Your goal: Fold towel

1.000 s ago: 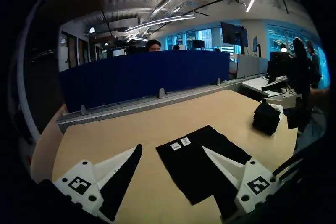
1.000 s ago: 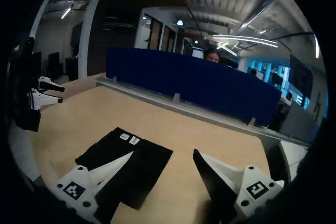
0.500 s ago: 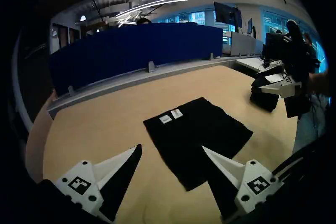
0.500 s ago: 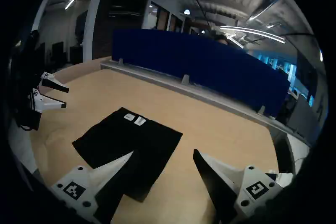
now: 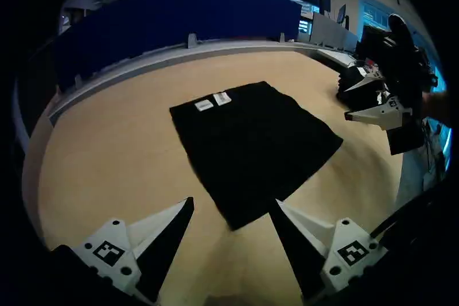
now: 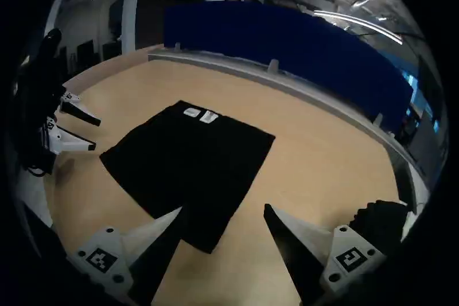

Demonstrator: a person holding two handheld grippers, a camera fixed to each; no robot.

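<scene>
A black towel lies flat on the wooden table, with two white labels at its far edge. My left gripper hovers open just short of its near corner, nothing between the fingers. In the right gripper view the same towel is spread out and my right gripper stands open over its near edge. The left gripper appears at the left rim of the right gripper view. The right gripper appears at the right of the left gripper view.
A blue partition and a grey rail run along the table's far side. A pile of dark folded cloth sits at the table's right end, seen too as a dark pile in the left gripper view. Desks and monitors stand beyond.
Both cameras have tipped downward and come nearer, so the towel now shows in full ahead of the fingers. Both grippers stayed open. The towel has not moved.
</scene>
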